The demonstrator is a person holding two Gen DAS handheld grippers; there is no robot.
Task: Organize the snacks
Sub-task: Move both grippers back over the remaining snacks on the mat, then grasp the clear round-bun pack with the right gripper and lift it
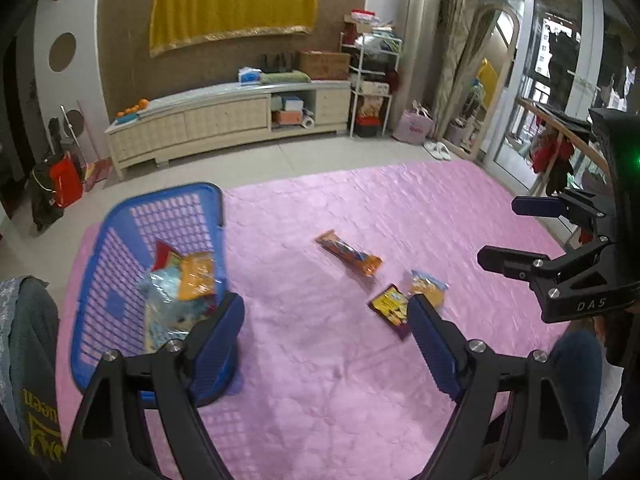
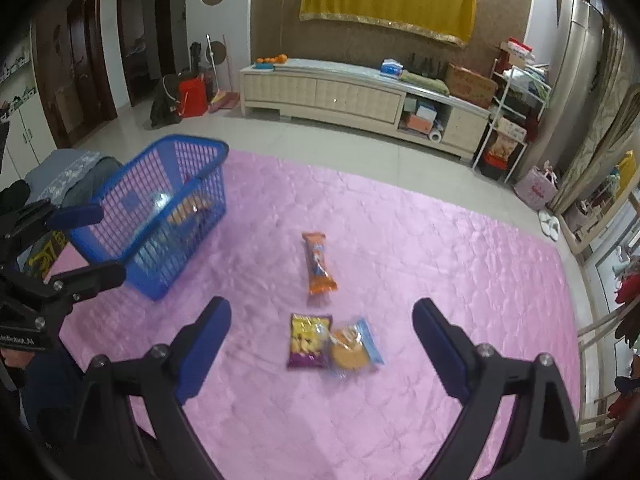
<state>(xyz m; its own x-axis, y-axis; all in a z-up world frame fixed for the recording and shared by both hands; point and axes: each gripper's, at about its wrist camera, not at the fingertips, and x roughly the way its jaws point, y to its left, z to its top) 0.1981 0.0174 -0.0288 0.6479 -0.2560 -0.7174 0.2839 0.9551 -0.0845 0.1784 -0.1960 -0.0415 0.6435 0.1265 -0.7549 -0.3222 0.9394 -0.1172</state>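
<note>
Pink quilted mat [image 2: 400, 240] spread over a tiled floor, carrying all the snacks. Blue plastic basket [image 2: 160, 216] near the mat's far left corner, already holding several packets: an orange packet [image 1: 196, 276] lying on top of clear, bluish wrappers.

Out on the mat's middle, well apart from the basket, three loose snacks. Long orange snack pack [image 2: 319, 264] lying flat, farthest from the near edge. Nearer the near edge, a purple-and-yellow snack bag [image 2: 308, 342] and, touching its right side, a clear packet with round biscuits [image 2: 352, 348].

Left gripper [image 1: 326, 320] hanging over the mat with jaws spread wide and nothing between them; left blue pad in front of the basket's near corner, right pad overlapping the purple-and-yellow bag in the left wrist view, contact not clear from that angle. Also visible at the left edge of the right wrist view, just beside the basket.

Right gripper [image 2: 322, 334] released too, jaws wide apart and empty, the purple bag and the biscuit packet framed between the fingers in its own view but lying on the mat untouched. Seen again at the right edge of the left wrist view, above the mat's right side.

Low cream cabinet [image 2: 360, 92] against the far wall, beyond the mat.
</note>
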